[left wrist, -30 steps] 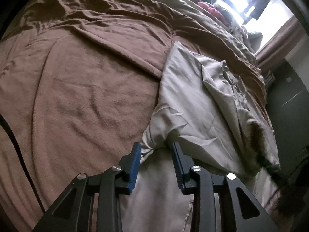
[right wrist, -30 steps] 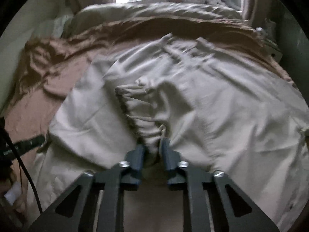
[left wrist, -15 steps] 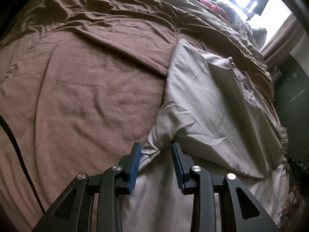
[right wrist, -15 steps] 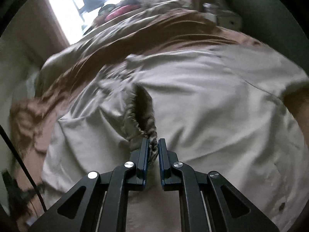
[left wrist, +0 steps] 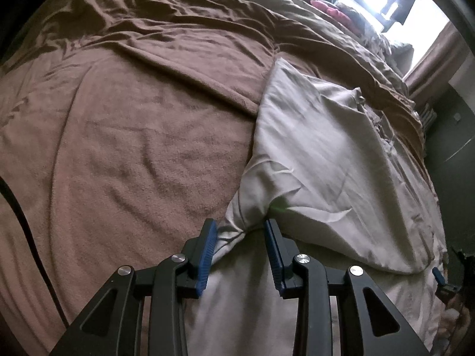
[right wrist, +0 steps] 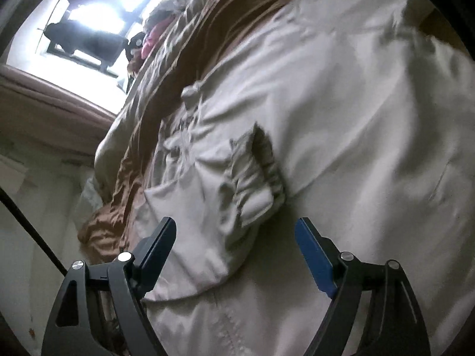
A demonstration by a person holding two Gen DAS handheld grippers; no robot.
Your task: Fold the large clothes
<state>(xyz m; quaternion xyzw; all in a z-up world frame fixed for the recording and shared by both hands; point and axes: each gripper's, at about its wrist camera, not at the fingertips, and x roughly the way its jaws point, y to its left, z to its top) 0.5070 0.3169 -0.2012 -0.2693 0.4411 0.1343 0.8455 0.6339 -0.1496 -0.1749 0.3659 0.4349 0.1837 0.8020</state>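
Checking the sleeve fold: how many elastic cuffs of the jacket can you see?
1. A gathered cuff lies folded across the jacket, ahead of the open right gripper. The other cuff may be hidden.

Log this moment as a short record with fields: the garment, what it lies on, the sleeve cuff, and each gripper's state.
garment: beige jacket, partly folded
surface: brown blanket on a bed
cuff: elastic sleeve cuff lying on the jacket body, free of the fingers
left gripper: jaws apart, a bunched jacket edge between them, not clamped
right gripper: wide open, holding nothing
background: bright window
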